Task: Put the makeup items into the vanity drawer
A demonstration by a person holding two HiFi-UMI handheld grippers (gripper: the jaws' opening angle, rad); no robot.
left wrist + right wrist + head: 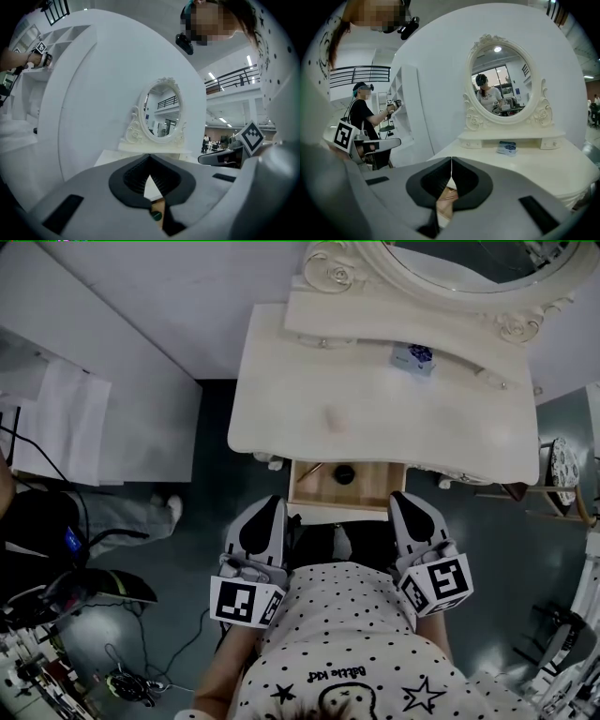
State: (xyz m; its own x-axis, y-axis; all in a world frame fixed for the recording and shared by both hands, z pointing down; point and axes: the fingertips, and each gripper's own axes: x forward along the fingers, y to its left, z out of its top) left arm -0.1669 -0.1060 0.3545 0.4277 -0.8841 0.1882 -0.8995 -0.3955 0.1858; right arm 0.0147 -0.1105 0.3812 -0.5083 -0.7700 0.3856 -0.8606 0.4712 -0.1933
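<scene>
The white vanity table [281, 418] has its wooden drawer [375, 491] pulled open below the front edge. Inside lie a round black item [344, 474] and a thin stick-like item [309, 472]. On the tabletop sit a small blue-and-white box [413, 358] near the mirror shelf and a pale pinkish item [335, 418] in the middle. My left gripper [272, 504] and right gripper [403, 499] hang just in front of the drawer, one at each side, both shut and holding nothing. The right gripper view shows its jaws [451, 163] met, with the box [506, 147] beyond. The left gripper [150, 163] points over the drawer.
An oval mirror [502, 86] in a carved frame stands at the back of the vanity. White partitions [103, 409] flank the table on the left. Another person [56, 521] stands at the left, with cables [131, 681] on the dark floor. A patterned stool [562, 470] is at the right.
</scene>
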